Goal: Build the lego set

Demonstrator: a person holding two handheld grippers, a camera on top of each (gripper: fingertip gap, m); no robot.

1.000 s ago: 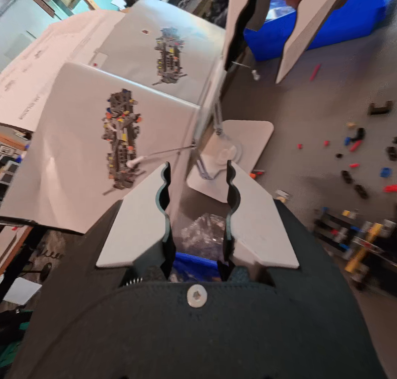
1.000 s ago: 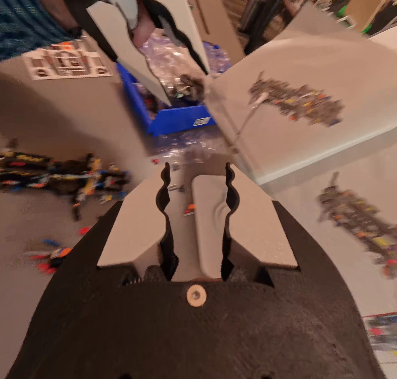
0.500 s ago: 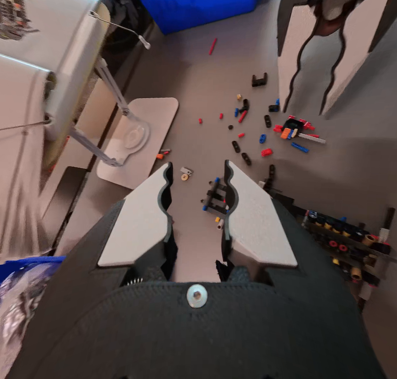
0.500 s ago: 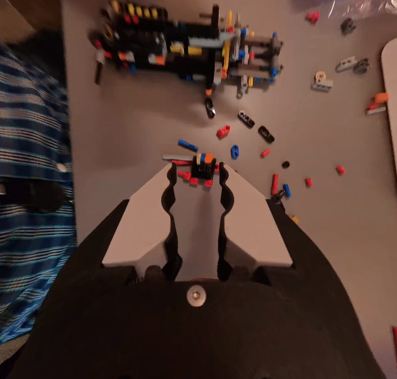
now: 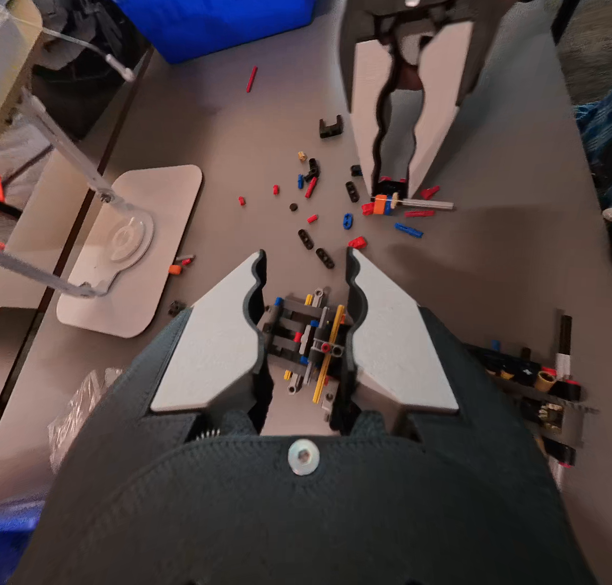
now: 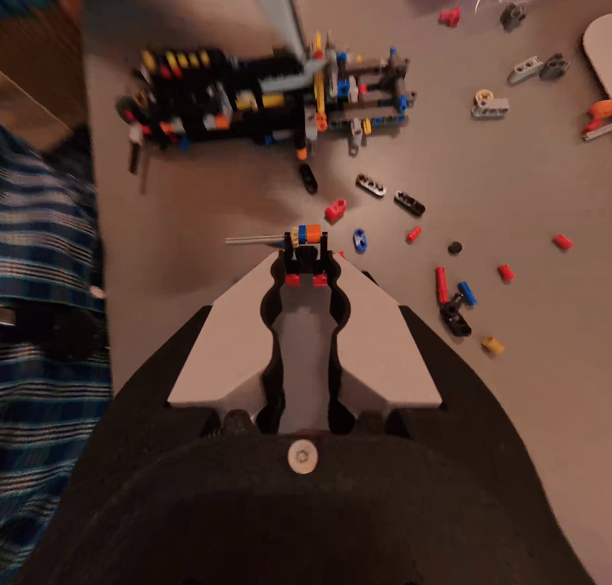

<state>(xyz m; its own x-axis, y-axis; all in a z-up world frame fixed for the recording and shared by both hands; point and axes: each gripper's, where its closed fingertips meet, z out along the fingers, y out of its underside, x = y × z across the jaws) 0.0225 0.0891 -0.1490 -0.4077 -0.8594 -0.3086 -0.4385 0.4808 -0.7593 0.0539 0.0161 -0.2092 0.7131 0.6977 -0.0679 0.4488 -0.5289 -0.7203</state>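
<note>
Your right claw [image 6: 305,264] is closing around a small black bracket [image 6: 306,254] with an orange-and-blue axle, on the counter [image 6: 205,270] at 12 o'clock; contact is hard to judge. Squeeze its flat sides, avoiding the thin rod. Your left claw [image 5: 305,270], fingers apart, straddles the large model [image 5: 306,337]: hold it steady.

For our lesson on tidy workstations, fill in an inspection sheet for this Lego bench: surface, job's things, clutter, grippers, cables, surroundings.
Surface: grey table, mostly bare at its edges.
Job's things: long chassis build; small axle sub-assembly.
Clutter: loose pins and beams; plastic bag.
Grippers: left hand-held gripper open, straddling the chassis end; right hand-held gripper around the sub-assembly, contact unclear.
Cables: nothing seen.
Surroundings: blue bin; white stand base.
</note>
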